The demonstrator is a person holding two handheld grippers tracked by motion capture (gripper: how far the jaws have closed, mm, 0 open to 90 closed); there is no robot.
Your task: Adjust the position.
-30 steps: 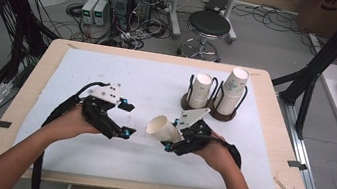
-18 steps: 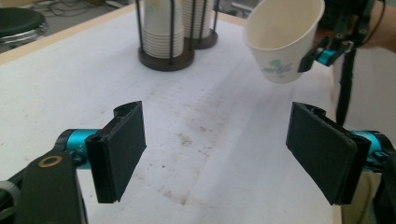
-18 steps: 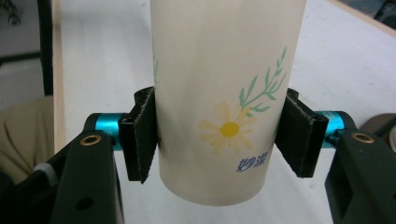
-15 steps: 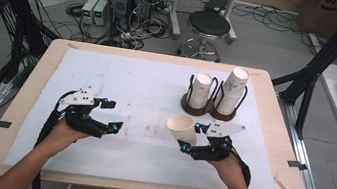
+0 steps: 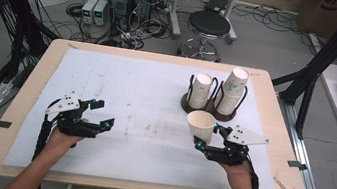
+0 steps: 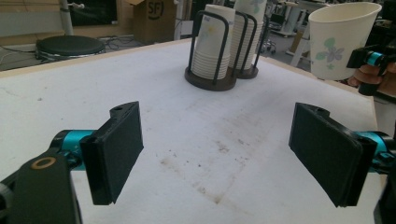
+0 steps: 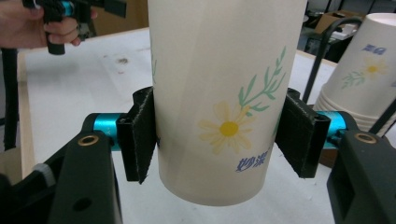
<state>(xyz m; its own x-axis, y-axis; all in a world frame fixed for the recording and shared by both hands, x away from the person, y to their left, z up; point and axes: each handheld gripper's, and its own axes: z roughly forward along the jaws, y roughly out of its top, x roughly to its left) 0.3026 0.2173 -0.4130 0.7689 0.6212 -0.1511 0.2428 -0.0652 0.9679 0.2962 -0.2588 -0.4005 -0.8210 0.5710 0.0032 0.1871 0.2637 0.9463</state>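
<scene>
A white paper cup (image 5: 201,124) printed with daisies stands upright in the air over the white mat, just in front of the cup holder. My right gripper (image 5: 207,134) is shut on its lower half, and the pads (image 7: 137,135) press both sides of the cup (image 7: 219,70). Its jaws have just been opening slightly, with the cup still between them. My left gripper (image 5: 104,114) hovers low over the mat's left part, open. Its jaws have been widening and nothing is between them (image 6: 229,154). The left gripper view shows the held cup (image 6: 338,39) at the upper right.
A dark wire cup holder (image 5: 207,109) stands at the back right of the mat with two stacks of paper cups (image 5: 233,89) in it. The white mat (image 5: 145,101) shows faint stains in the middle. The wooden table edge (image 5: 142,186) runs along the front.
My right hand carried the cup to the right, toward the holder, and the cup went from tilted to upright. My left hand moved left and lower, and its jaws widened.
</scene>
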